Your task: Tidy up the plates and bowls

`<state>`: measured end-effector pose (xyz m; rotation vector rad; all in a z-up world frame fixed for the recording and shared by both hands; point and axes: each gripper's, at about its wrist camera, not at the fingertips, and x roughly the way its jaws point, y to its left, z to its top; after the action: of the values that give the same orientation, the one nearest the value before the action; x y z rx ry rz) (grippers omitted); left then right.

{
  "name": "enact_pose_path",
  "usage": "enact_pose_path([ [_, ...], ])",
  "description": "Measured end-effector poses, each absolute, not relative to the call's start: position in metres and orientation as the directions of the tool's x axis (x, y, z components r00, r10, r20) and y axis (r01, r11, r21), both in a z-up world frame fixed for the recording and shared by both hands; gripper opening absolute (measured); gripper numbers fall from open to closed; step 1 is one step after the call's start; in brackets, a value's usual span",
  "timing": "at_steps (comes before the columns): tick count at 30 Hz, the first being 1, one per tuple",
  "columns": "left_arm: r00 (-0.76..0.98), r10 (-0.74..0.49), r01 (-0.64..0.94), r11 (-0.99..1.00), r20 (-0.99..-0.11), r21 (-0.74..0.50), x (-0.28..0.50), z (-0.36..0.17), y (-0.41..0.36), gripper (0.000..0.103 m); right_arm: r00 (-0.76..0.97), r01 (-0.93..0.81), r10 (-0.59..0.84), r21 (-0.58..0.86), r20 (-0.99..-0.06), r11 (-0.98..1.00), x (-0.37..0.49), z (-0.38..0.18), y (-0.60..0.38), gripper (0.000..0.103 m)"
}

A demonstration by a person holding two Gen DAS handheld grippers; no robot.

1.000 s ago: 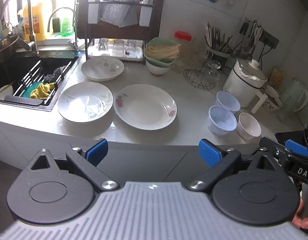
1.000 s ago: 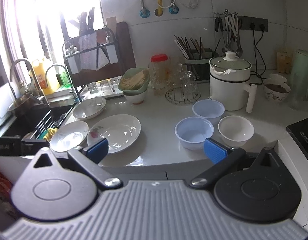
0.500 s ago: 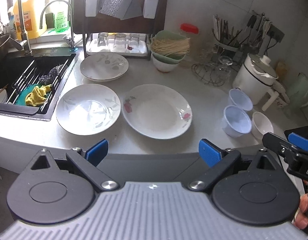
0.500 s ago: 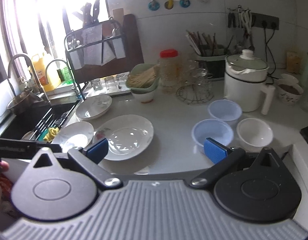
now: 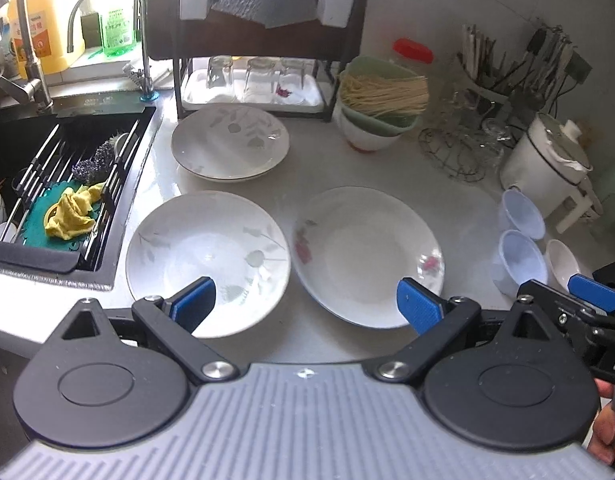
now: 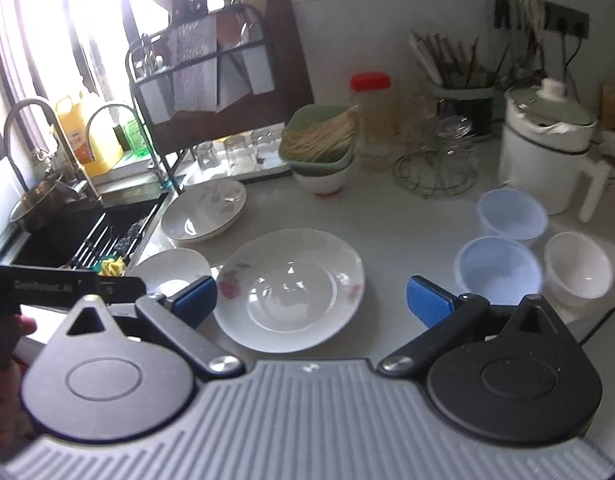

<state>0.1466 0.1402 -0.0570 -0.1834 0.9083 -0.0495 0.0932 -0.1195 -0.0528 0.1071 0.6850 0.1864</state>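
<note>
**Mei:** Left wrist view first: what do the dishes look like?

**Tao:** Three white plates on the pale countertop. The leaf-print plate lies nearest, just beside the sink. The flower-print plate lies to its right, rims nearly touching. A second leaf plate sits behind them, in front of the dark dish rack.

**Mei:** And the bowls?

**Tao:** Two pale blue bowls, the near one and the far one, with a white bowl just beside the near one. All three stand upright, mouths up, close to the white cooker pot.

**Mei:** Any long axis to the plates?

**Tao:** They lie flat, face up. The flower-print plate looks slightly oval, longer from far left to near right, though the fisheye lens may cause that.

**Mei:** The grippers?

**Tao:** The left gripper is spread wide, holding nothing, its blue pads over the near rims of the two front plates. The right gripper is likewise spread and empty, above the flower-print plate's near edge.

**Mei:** The room?

**Tao:** A kitchen with white tiled walls and a bright window behind the taps. A green bowl of dry noodles is stacked on a white one, a yellow cloth lies in the sink, and a utensil holder stands at the back.
</note>
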Motion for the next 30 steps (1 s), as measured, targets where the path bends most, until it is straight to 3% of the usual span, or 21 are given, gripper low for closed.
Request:
enact_pose_path([
  [8, 0.56, -0.118, -0.02, 0.988, -0.82, -0.156, 0.196, -0.093, 0.195, 0.099, 0.687, -0.162, 0.257, 0.202, -0.68, 0.966, 0.132, -0.076, -0.065, 0.096],
  [15, 0.516, -0.142, 0.018, 0.988, -0.845, -0.155, 0.234, -0.127, 0.251, 0.098, 0.63, -0.164, 0.279, 0.226, -0.725, 0.96, 0.163, -0.095, -0.015, 0.08],
  [26, 0.433, -0.226, 0.11, 0.974, -0.872, -0.198, 0.277, -0.171, 0.303, 0.096, 0.507, -0.099, 0.256, 0.24, -0.823, 0.966, 0.186, -0.142, 0.039, 0.074],
  [30, 0.405, -0.255, 0.158, 0.966, -0.878, -0.207, 0.284, -0.186, 0.305, 0.086, 0.48, -0.037, 0.232, 0.245, -0.846, 0.969, 0.187, -0.159, 0.044, 0.05],
])
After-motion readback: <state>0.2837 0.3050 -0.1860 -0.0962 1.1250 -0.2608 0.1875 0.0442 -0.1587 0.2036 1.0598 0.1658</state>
